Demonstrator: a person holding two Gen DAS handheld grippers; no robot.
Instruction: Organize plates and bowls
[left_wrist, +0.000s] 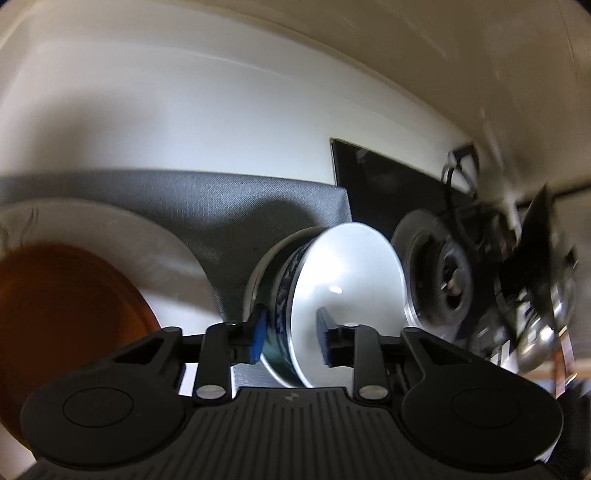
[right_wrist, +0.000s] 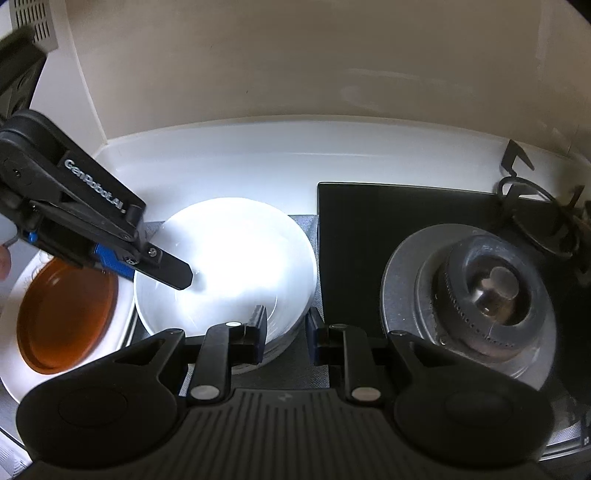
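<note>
A white bowl with a blue pattern outside (left_wrist: 343, 280) sits on top of another bowl (left_wrist: 266, 273) on a grey mat. My left gripper (left_wrist: 290, 338) straddles the top bowl's rim, one pad outside and one inside; it reaches in from the left in the right wrist view (right_wrist: 147, 258). My right gripper (right_wrist: 286, 338) straddles the near right rim of the same white bowl (right_wrist: 229, 258), its jaws narrowly apart around the wall. An orange plate (right_wrist: 66, 314) lies on a white plate (right_wrist: 14, 376) to the left.
A grey mat (left_wrist: 207, 206) lies under the dishes. A black stovetop (right_wrist: 388, 236) with a silver gas burner (right_wrist: 491, 291) and a black pot support (right_wrist: 535, 206) is to the right. White walls enclose the back and left.
</note>
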